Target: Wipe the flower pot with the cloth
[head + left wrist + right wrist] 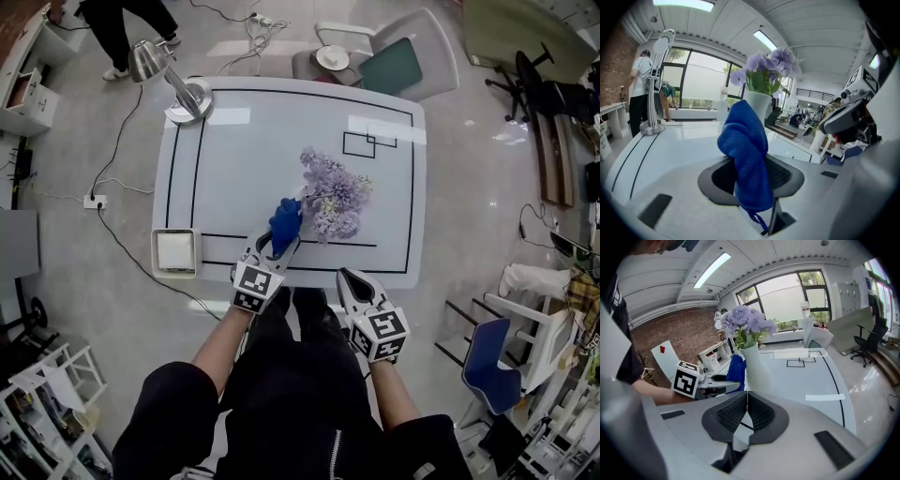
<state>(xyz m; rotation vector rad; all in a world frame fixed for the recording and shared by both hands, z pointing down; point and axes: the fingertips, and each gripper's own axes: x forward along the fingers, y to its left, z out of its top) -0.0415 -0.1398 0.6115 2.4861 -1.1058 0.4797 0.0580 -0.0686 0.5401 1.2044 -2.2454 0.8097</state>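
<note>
The left hand-held gripper (751, 177) has its jaws clamped on a blue terry microfibre cloth (745, 150), pinched near one end so that the bunched free part stands up past the jaw tips. That bunch sits right against or just short of the near side of the tall white flower pot (757, 366); the views do not settle whether they touch. The pot stands upright near the middle of the white table (244, 169) and carries a full head of pale purple flowers (333, 197). The right hand-held gripper (746, 416) is empty, its jaws pressed together, and it hangs at the table's near edge, apart from the pot. The cloth looks soft and limp, so it should fold around the curve. The pot looks smooth, rigid and top-heavy with its bouquet, so a sideways rub could tip or slide it. The free gripper would probably do best bracing the lower wall, below the stems.
</note>
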